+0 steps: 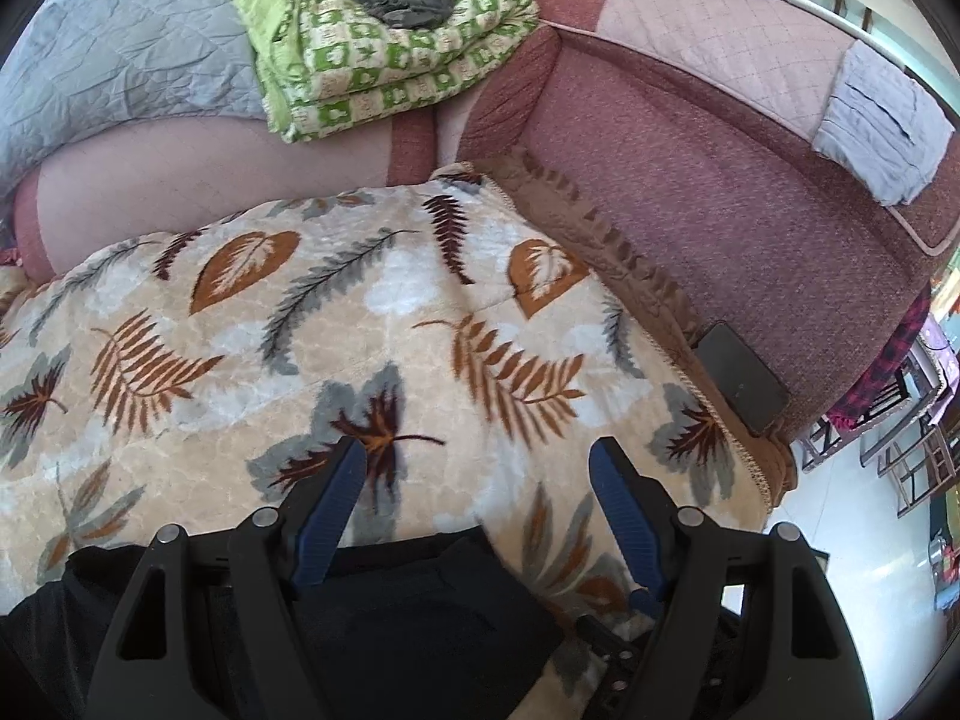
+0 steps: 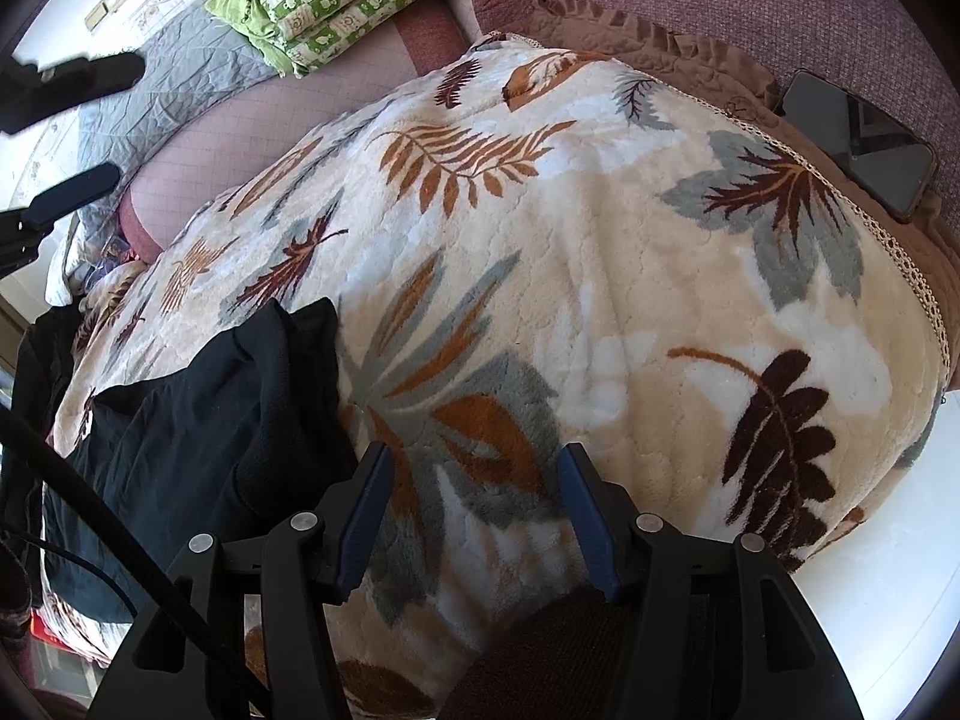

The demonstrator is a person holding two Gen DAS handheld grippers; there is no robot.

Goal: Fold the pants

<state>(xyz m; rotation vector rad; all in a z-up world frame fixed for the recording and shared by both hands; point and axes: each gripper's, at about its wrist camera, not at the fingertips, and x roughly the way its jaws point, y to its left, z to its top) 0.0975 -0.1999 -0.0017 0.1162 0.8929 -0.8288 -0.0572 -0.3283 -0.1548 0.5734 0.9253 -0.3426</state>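
Note:
Black pants [image 2: 198, 420] lie bunched on a cream blanket with a leaf pattern [image 2: 600, 276], at the left of the right wrist view. In the left wrist view the pants [image 1: 408, 612] lie under and just behind the fingers, on the same blanket [image 1: 300, 330]. My left gripper [image 1: 477, 468] is open and empty, above the pants' far edge. My right gripper [image 2: 474, 468] is open and empty over the blanket, just right of the pants. The left gripper also shows at the upper left of the right wrist view [image 2: 78, 126].
A black phone [image 1: 744, 384] lies on the sofa seat beside the blanket's brown edge; it also shows in the right wrist view [image 2: 858, 144]. A folded green-checked quilt [image 1: 384, 54] and a grey quilt [image 1: 132, 60] lie farther back. The reddish sofa back [image 1: 690, 138] runs along the right.

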